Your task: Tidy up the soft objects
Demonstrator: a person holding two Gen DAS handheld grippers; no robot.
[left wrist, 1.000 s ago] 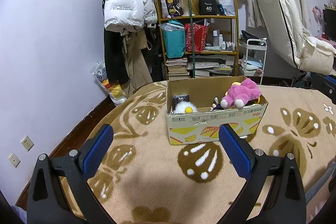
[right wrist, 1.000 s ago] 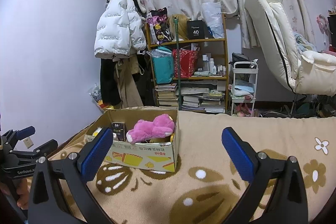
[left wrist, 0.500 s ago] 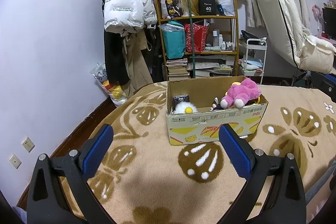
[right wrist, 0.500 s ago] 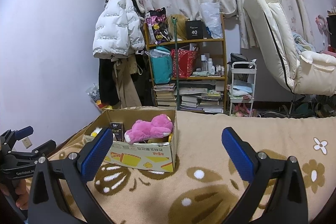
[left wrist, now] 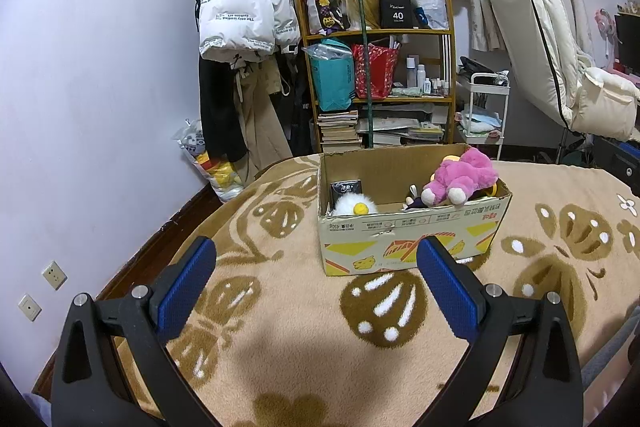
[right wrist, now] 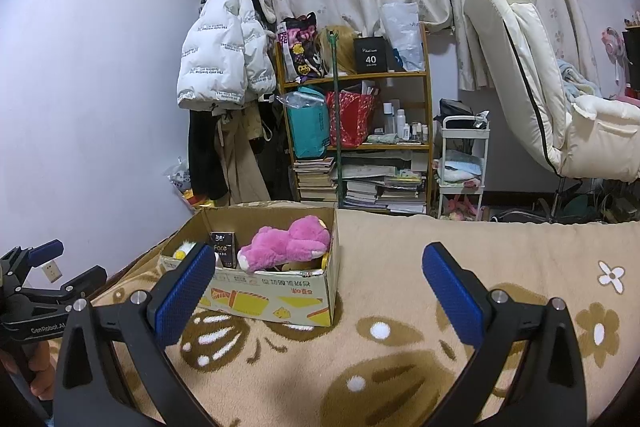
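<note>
The pink plush toy (left wrist: 460,181) lies on top of other things at the right end of an open cardboard box (left wrist: 408,239) in the left wrist view, beyond the left gripper (left wrist: 316,265) and apart from it. That gripper's jaws are spread wide with nothing between them; the box's near wall shows in the gap, nearer the right finger. A white fluffy toy with a yellow spot (left wrist: 354,205) sits at the box's left end, a dark packet (left wrist: 346,187) upright behind it. The box's printing reads upside down. A black box on the shelf (left wrist: 376,67) bears "40". The patterned blanket (left wrist: 280,307) lies bare around the box on all near sides.

In the right wrist view the pink plush toy (right wrist: 286,243) lies in the cardboard box (right wrist: 276,297) ahead and left of the right gripper (right wrist: 316,265), whose jaws are likewise parted and hold nothing. The left finger overlaps the box's near left corner. The dark packet (right wrist: 224,249) reads "Face". The left gripper (right wrist: 52,277) shows at the left edge, its body marked "GenRobot.AI". Bare blanket (right wrist: 440,239) stretches to the right of the box.
</note>
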